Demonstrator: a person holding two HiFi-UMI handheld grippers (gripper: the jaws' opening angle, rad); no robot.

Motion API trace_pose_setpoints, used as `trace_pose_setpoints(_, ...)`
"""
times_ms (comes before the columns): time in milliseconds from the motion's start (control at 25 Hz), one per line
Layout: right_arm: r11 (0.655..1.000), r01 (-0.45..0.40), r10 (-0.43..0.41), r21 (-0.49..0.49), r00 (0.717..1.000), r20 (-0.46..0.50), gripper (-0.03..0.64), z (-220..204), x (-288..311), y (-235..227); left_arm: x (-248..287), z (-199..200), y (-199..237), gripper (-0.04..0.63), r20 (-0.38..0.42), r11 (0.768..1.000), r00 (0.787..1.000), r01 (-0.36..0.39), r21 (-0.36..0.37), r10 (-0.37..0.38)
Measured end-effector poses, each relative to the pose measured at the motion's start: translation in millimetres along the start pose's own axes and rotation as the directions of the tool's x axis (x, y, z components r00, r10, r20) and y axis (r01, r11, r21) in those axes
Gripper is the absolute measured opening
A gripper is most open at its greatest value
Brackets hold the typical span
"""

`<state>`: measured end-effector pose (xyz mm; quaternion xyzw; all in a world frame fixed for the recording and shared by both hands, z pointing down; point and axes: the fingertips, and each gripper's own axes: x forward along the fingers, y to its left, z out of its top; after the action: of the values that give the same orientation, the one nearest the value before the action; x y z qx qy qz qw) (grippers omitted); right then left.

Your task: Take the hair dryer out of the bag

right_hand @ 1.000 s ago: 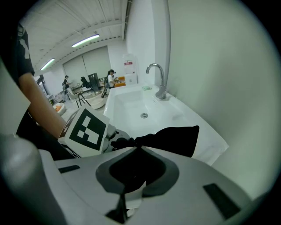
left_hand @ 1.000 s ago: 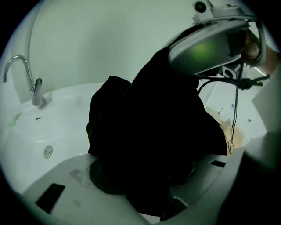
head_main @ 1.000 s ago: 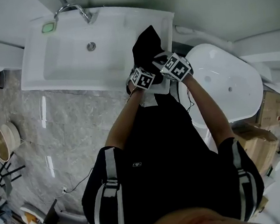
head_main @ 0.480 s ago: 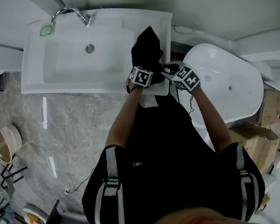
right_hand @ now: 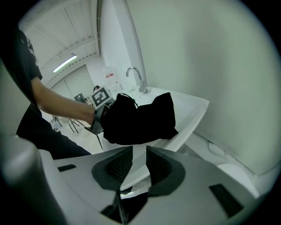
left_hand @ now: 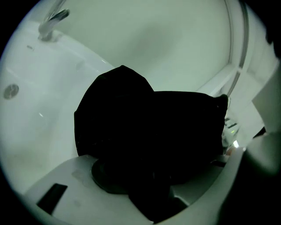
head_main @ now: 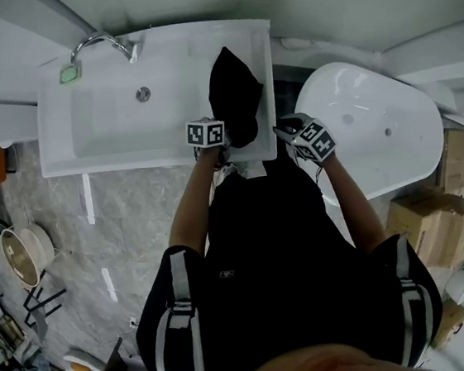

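A black bag (head_main: 234, 97) lies on the flat right end of the white sink (head_main: 99, 112), just beside the basin and on the far side of it from the faucet (head_main: 99, 44). Its pointed end is toward the sink's back edge and its wider end toward the sink's front edge. The hair dryer cannot be made out in any view; only the bag's dark cloth shows. The left gripper (head_main: 214, 134) is at the sink's front edge, up against the near end of the bag. Its jaws are spread wide and the bag's cloth bunches between them, filling most of the left gripper view, though the dark cloth hides whether either pad presses on it. The right gripper (right_hand: 137, 154) is off the sink's front right corner, between the sink and the white bathtub (head_main: 376, 131), apart from the bag and pointing back toward it. Its jaws are closing, with only a narrow gap between the ribbed pads and nothing between them; the sink's edge shows through the gap.
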<state>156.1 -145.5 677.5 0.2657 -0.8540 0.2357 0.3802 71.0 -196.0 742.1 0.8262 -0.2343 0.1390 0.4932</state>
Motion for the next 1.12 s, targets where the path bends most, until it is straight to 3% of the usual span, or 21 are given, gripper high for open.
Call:
trace_pose_setpoints(120,0.997,-0.038,0.033,0.065,0.996,0.083,0.150,8,-9,-10,-17,10,-28,0.190,0.107,0.970,0.973,0.217,-0.108,-0.205)
trace_pose_setpoints(280,0.971,-0.153,0.101,0.184,0.960,0.262,0.210,36,-21,-27,-46,14,-57,0.190,0.169,0.929,0.926,0.357,-0.098,-0.338)
trace_pose_setpoints(440,0.906,-0.319,0.162,0.279,0.869,0.468,0.327,81,-36,-47,-76,13,-88,0.190,0.187,0.883,0.871,0.468,-0.030,-0.455)
trace_pose_setpoints(520,0.860,-0.405,0.195,0.311,0.824,0.532,0.344,101,-36,-53,-93,11,-103,0.192,0.182,0.859,0.844,0.512,0.007,-0.504)
trace_pose_setpoints(640,0.794,-0.562,0.365,0.232,0.746,0.557,0.344,128,-35,-23,-115,5,-123,0.192,0.167,0.827,0.811,0.559,0.060,-0.561)
trace_pose_setpoints(680,0.768,-0.614,0.434,0.184,0.709,0.555,0.304,136,-37,-7,-121,4,-127,0.192,0.167,0.820,0.803,0.568,0.074,-0.572)
trace_pose_setpoints(760,0.742,-0.661,0.501,0.109,0.655,0.566,0.127,150,-47,15,-132,3,-128,0.192,0.191,0.815,0.793,0.573,0.087,-0.578)
trace_pose_setpoints(800,0.749,-0.657,0.503,0.087,0.648,0.572,0.074,155,-51,20,-138,3,-127,0.192,0.212,0.814,0.788,0.574,0.087,-0.579)
trace_pose_setpoints(960,0.818,-0.575,0.454,0.031,0.677,0.578,0.072,170,-59,24,-161,0,-122,0.192,0.268,0.808,0.767,0.581,0.094,-0.583)
trace_pose_setpoints(1120,0.863,-0.504,0.365,0.023,0.655,0.661,0.071,198,-79,9,-176,-7,-122,0.192,0.242,0.802,0.766,0.585,0.121,-0.596)
